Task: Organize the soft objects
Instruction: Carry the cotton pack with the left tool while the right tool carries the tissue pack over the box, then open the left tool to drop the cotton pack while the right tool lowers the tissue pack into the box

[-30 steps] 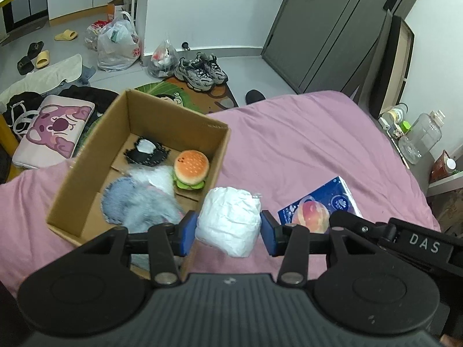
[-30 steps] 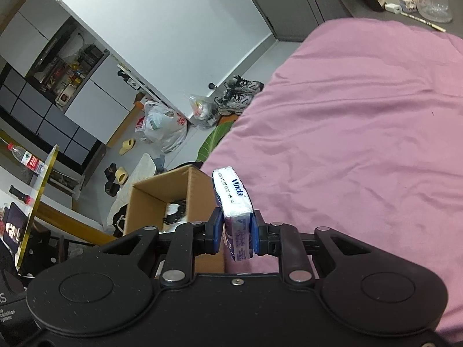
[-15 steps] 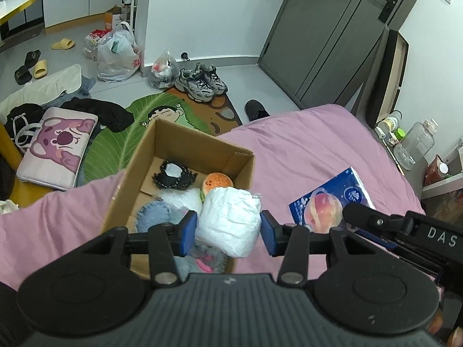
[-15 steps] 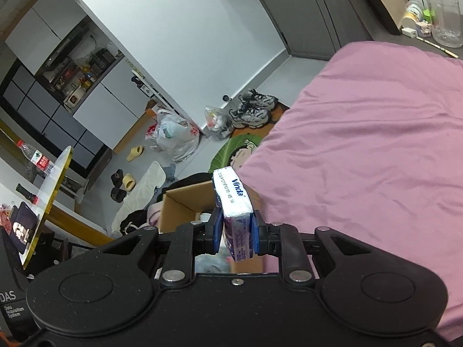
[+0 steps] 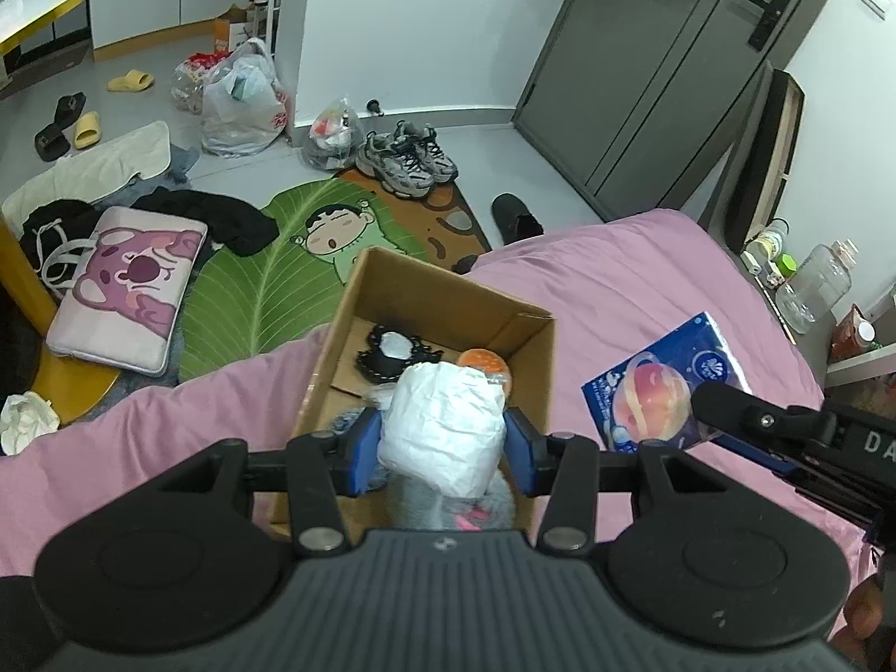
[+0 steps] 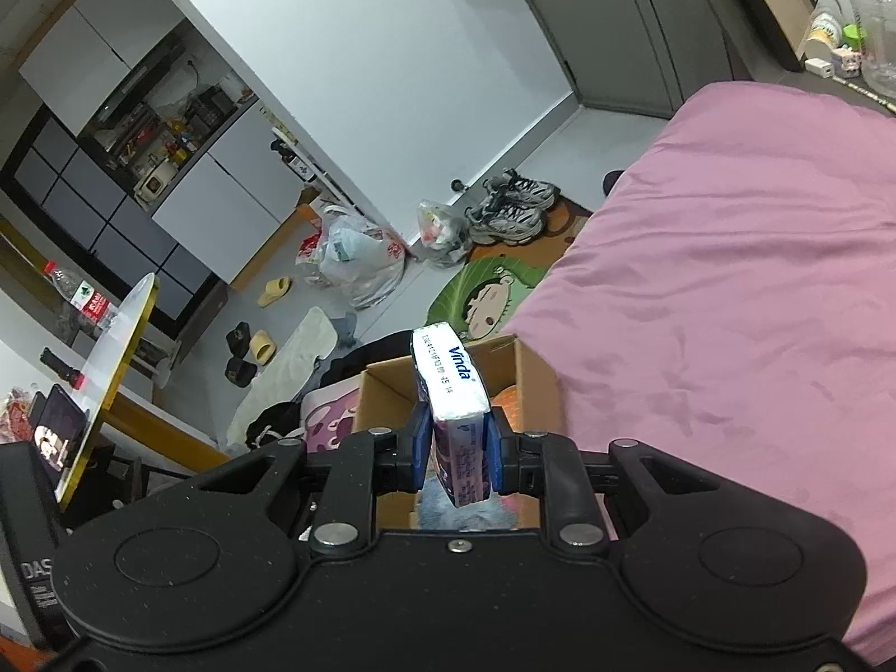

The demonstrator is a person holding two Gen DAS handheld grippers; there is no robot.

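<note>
- Both tongs have come over the cardboard box since one second ago; before, the white bundle hung at the box's near right corner, and now it hangs above the inside of the box.
- Left tongs are closed on the white soft bundle; the two blue pads press its left and right sides, and it bulges out above and below them.
- Right tongs are closed on the Vinda tissue pack; the pack stands on its narrow side between the pads, with its far end reaching over the box.
- In the left view this same pack shows its blue face with a peach picture, just to the right of the box, above the bed.
- Just under the white bundle lies a grey fluffy thing in the near part of the box.
- Farther inside the box are a toy burger, partly hidden behind the bundle, and a black-and-white soft item near the far wall.
- The box stands on the pink bed, close to its left edge.
- Beyond the bed, on the floor, are a green leaf rug, a pink bear cushion, a pair of grey sneakers and plastic bags.
</note>
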